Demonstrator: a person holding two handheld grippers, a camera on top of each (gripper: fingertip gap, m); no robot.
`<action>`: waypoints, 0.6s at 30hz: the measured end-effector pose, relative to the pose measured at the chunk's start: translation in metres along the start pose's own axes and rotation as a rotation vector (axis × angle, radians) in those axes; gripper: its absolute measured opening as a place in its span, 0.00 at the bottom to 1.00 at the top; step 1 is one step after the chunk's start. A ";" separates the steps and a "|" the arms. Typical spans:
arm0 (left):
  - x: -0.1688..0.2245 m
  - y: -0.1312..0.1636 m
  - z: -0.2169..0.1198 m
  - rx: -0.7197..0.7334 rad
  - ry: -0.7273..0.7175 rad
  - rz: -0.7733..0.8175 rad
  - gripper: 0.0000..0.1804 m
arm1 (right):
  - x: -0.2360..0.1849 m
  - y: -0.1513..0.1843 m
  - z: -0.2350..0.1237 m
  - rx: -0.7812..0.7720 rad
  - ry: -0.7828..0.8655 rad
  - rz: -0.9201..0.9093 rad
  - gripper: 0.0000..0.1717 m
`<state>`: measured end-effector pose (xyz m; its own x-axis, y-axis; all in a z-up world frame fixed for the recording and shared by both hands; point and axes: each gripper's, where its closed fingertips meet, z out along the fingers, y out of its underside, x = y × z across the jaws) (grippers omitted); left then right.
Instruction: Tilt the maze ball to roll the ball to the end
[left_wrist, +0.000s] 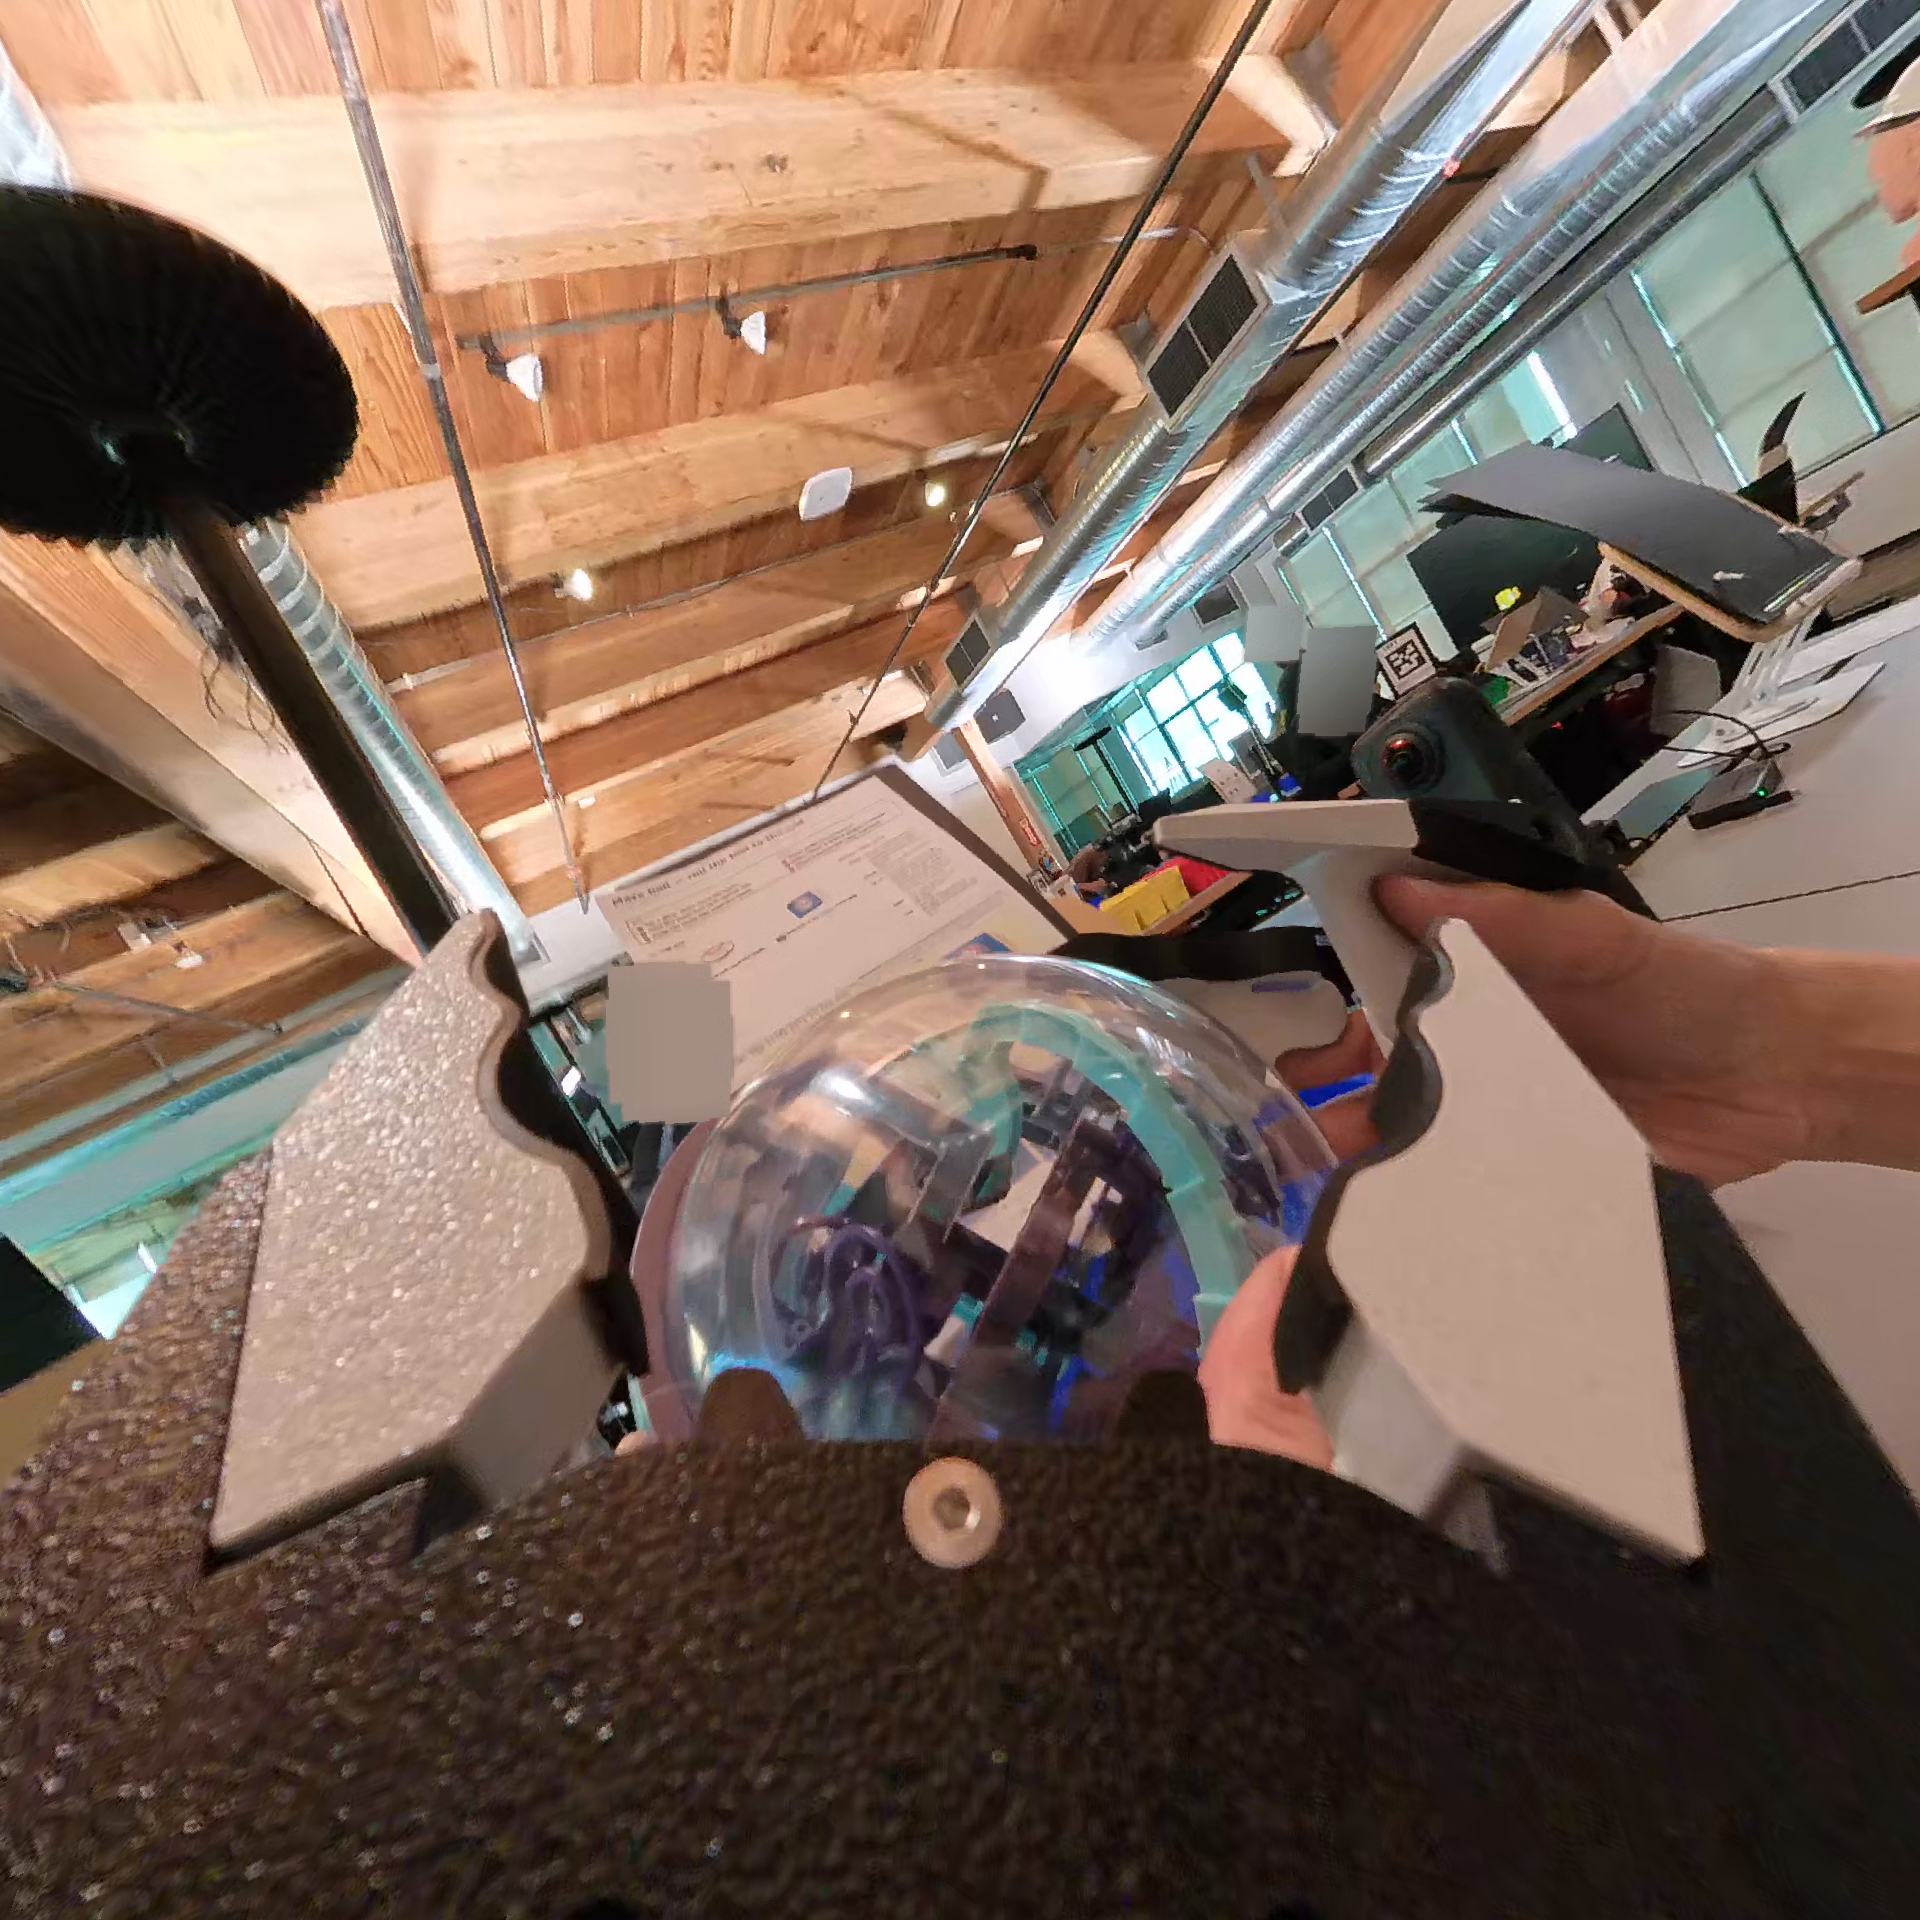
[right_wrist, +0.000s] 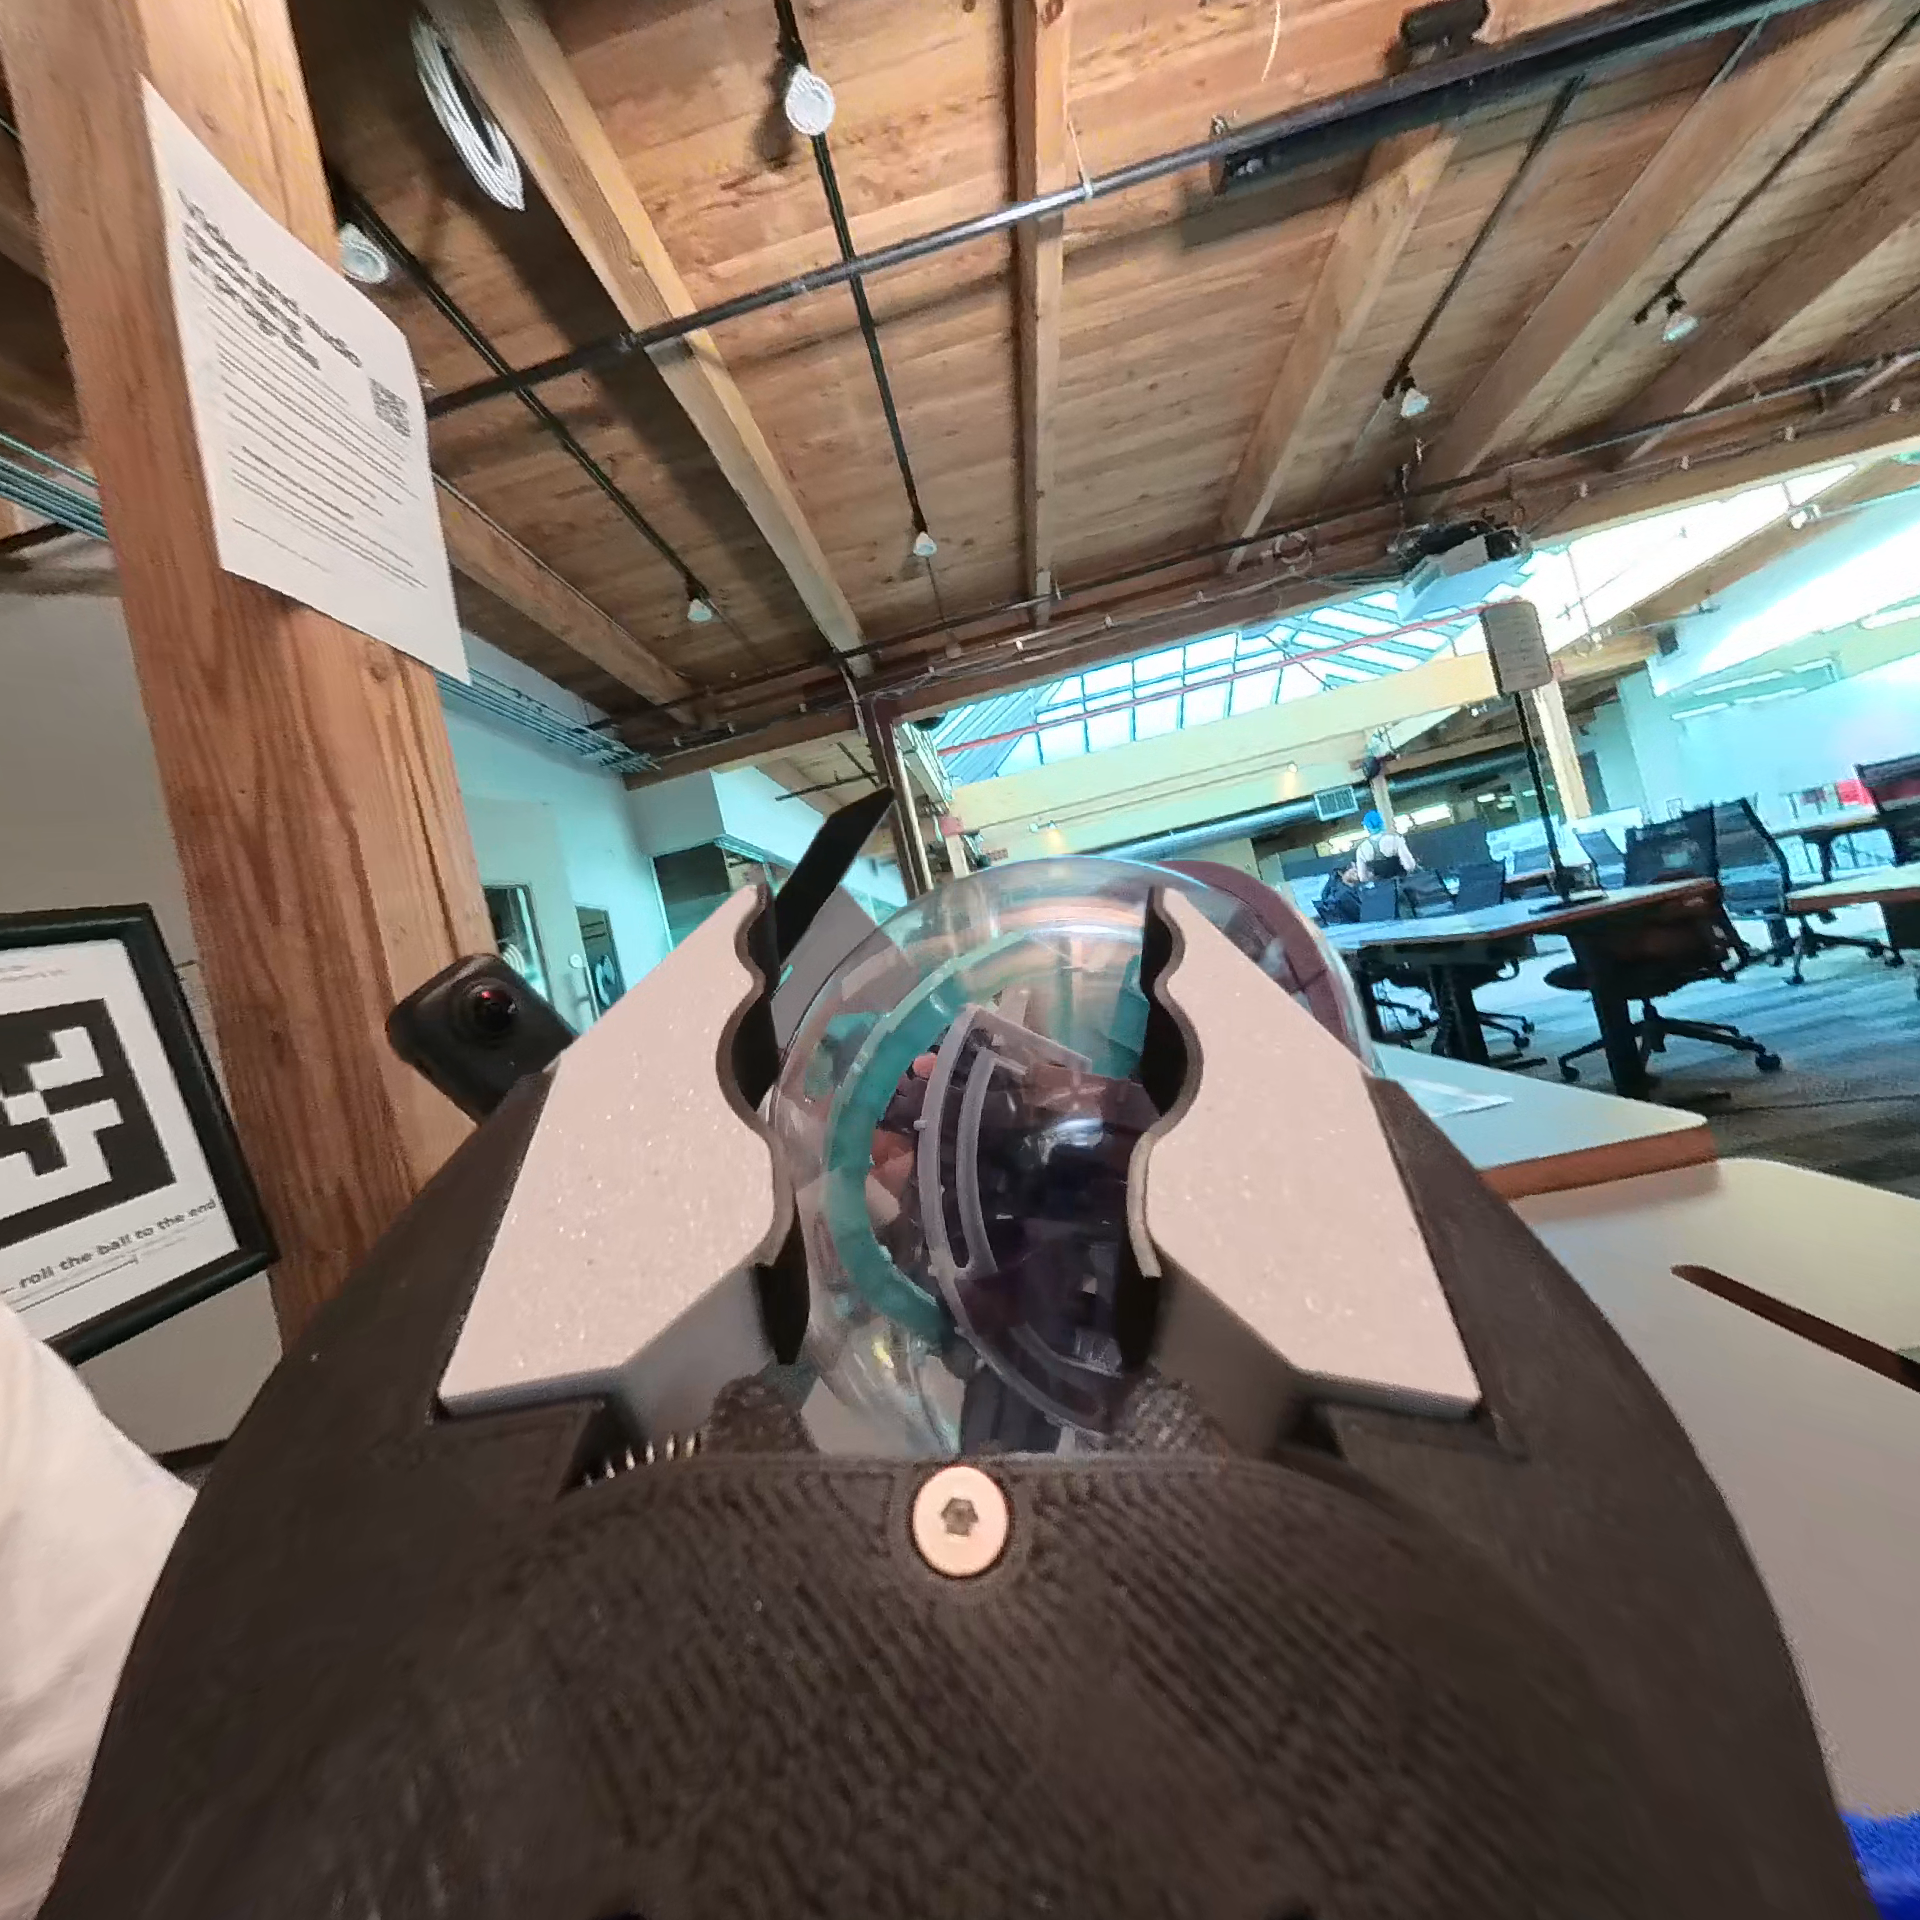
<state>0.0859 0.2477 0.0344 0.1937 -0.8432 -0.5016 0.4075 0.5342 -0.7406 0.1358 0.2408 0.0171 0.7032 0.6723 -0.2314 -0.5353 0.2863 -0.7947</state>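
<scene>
The maze ball (left_wrist: 935, 1174) is a clear sphere with teal, grey and purple tracks inside and a maroon band. It is held up in the air, and both views look up towards the wooden ceiling. My left gripper (left_wrist: 966, 940) is spread wide with both pads against the ball's sides. My right gripper (right_wrist: 958, 899) is closed narrower on the near bulge of the ball (right_wrist: 966, 1091). Its left pad is at the ball's edge and its right finger (right_wrist: 1247, 1091) lies over the ball. The right gripper also shows in the left wrist view (left_wrist: 1288, 914), held by a hand (left_wrist: 1579, 997).
A framed instruction sheet (left_wrist: 810, 883) stands behind the ball. A wooden post (right_wrist: 291, 831) carries a paper notice, with a framed marker sign (right_wrist: 94, 1122) beside it. A black pole with a round black top (left_wrist: 156, 364) stands left. White tabletops (right_wrist: 1714, 1299) and office desks (right_wrist: 1610, 956) lie right.
</scene>
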 end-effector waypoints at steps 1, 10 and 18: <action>0.002 -0.006 -0.001 0.024 0.004 0.030 0.87 | -0.004 -0.003 0.000 0.015 -0.016 -0.009 0.40; 0.050 -0.069 -0.017 0.368 0.058 0.451 0.87 | -0.060 -0.050 -0.012 0.216 -0.206 -0.240 0.35; 0.068 -0.089 -0.025 0.469 0.051 0.570 0.87 | -0.087 -0.058 -0.017 0.224 -0.273 -0.354 0.34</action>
<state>0.0406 0.1444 0.0549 0.4522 -0.4331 -0.7797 0.5973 0.7963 -0.0959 0.1138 0.1544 0.0738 0.7276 0.6531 0.2100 -0.3941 0.6485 -0.6513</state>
